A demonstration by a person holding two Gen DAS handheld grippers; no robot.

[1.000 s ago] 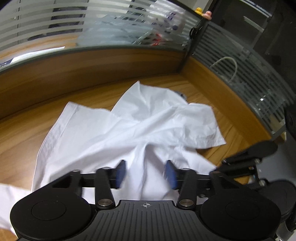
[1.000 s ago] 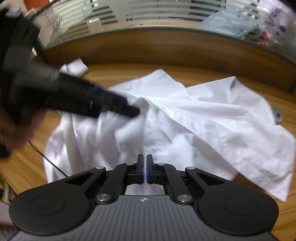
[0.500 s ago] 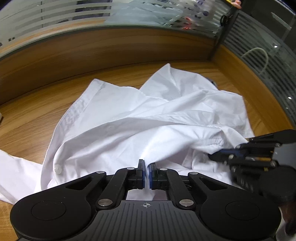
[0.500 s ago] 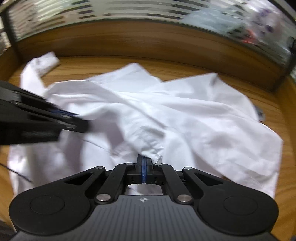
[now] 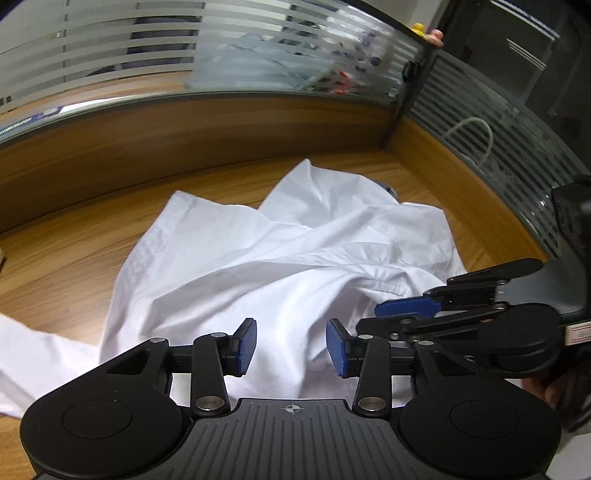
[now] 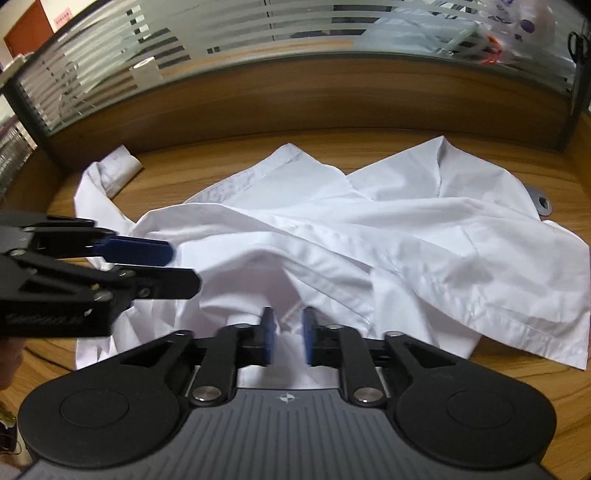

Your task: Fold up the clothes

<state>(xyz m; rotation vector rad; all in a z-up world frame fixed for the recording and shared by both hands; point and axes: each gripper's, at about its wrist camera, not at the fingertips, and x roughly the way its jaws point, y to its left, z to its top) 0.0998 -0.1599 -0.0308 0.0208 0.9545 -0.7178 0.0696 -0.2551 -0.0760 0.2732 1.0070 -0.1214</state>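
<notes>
A crumpled white shirt (image 5: 295, 266) lies spread on the wooden desk (image 5: 66, 266). In the left wrist view my left gripper (image 5: 291, 347) hovers over the shirt's near edge; its jaws are opening and the blue pads stand apart, clear of the cloth below. My right gripper (image 5: 373, 317) reaches in from the right, close beside it. In the right wrist view the right gripper (image 6: 288, 339) is also opening, its pads blurred, with a raised fold of the shirt (image 6: 369, 236) loose between them. The left gripper (image 6: 181, 267) comes in from the left. A cuffed sleeve (image 6: 118, 166) trails far left.
A wooden partition (image 6: 332, 99) topped with striped frosted glass (image 6: 258, 33) walls the desk's far side and right corner. A small grey object (image 6: 541, 201) peeks from under the shirt's right edge. A person's hand (image 5: 546, 391) holds the right gripper.
Half a second ago both grippers were shut on folds of the shirt near its front edge. Now both pairs of jaws have parted and the cloth has slackened.
</notes>
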